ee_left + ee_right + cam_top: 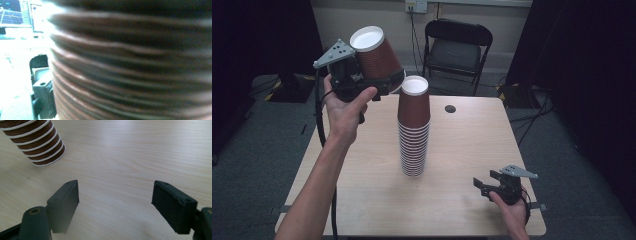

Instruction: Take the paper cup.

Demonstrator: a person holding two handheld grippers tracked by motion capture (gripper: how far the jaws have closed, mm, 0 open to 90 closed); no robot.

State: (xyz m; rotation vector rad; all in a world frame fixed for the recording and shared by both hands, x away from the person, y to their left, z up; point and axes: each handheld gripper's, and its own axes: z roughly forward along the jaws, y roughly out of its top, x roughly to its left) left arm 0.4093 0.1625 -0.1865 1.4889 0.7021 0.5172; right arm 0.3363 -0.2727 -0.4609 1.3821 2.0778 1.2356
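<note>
A tall stack of upturned brown paper cups stands in the middle of the wooden table. Up and to its left, my left gripper is shut on a single brown cup, which is tilted with its white base upward. That cup's ribbed wall is blurred and very close in the left gripper view, with one finger beside it. My right gripper rests low at the table's near right corner. It is open with bare wood between its jaws. The stack's lower rims lie ahead to its left.
A black folding chair stands behind the table's far edge. A small round hole sits in the tabletop at the back right. Dark curtains hang on both sides, and cables run over the grey floor.
</note>
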